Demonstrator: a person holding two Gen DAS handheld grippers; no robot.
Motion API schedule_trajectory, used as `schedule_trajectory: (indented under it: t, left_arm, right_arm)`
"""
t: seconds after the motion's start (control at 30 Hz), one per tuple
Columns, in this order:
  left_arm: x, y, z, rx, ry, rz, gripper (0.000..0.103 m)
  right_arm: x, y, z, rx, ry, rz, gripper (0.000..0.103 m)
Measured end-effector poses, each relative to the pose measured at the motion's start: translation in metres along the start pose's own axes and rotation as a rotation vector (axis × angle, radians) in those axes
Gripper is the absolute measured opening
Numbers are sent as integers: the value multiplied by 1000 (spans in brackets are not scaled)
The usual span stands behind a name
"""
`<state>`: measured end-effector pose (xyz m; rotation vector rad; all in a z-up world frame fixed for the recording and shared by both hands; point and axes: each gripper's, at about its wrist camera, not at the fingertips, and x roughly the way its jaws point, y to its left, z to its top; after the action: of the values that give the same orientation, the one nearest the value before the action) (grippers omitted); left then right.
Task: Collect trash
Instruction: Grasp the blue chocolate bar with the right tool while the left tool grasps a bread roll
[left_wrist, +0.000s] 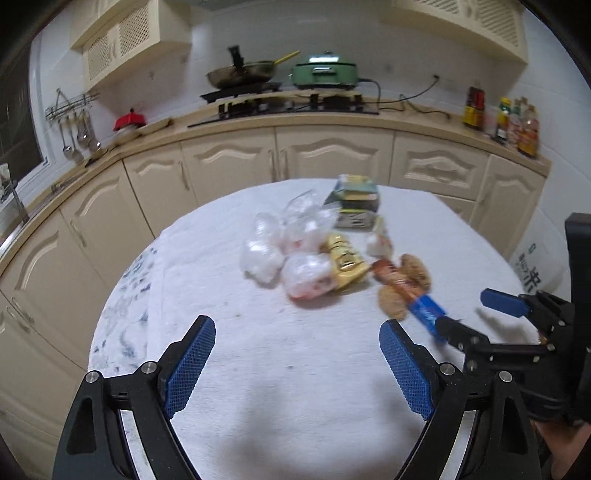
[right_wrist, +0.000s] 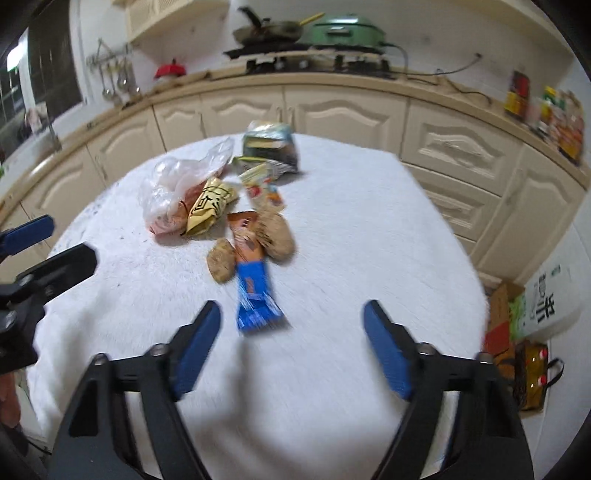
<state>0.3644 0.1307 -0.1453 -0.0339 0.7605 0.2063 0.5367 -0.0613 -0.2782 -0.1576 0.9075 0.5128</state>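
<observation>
White terry cloth covers the table, and the trash lies in one loose cluster on it, ahead of both tongs and touching neither.

I see the left gripper low over the near part of the cloth. Its blue ribbed pads stand wide apart with only bare cloth between them. The nearest items to it are crumpled clear plastic bags, ahead and slightly left of its centre line, well beyond the fingertips.

The right gripper also stands wide with nothing gripped. A long orange-and-blue snack wrapper points toward it; the wrapper's blue end lies just ahead of the gap, nearer the left pad, and is not between the pads. Two brown round biscuits flank the wrapper, one on each side, touching or nearly touching it.

Farther back I see a yellow foil packet against the plastic bags, a small torn white wrapper, and a dark green-and-yellow pouch at the far edge of the cluster.

In the left wrist view the right gripper appears at the right edge, near the wrapper's blue end. Both views are motion-blurred.
</observation>
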Motion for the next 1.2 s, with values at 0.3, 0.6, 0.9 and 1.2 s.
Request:
schedule_trajectory:
  t: [0.3,0.6,0.9,1.2]
  left_arm:
    - [25,7,13,-16,57,-15,88]
    - [91,-37,61,16,89,-82,87]
    - [145,-88,77,35,162,-90,77]
    - [169,-94,85,45,170,-88,33]
  right_arm:
    - [38,10,16,-38,51,76,44]
    - [-7,-4,5,-45,-84,106,19]
    - [-15,-58,-11,67,-107,65,19]
    - [-10,-76,-19,110,-110,106,19]
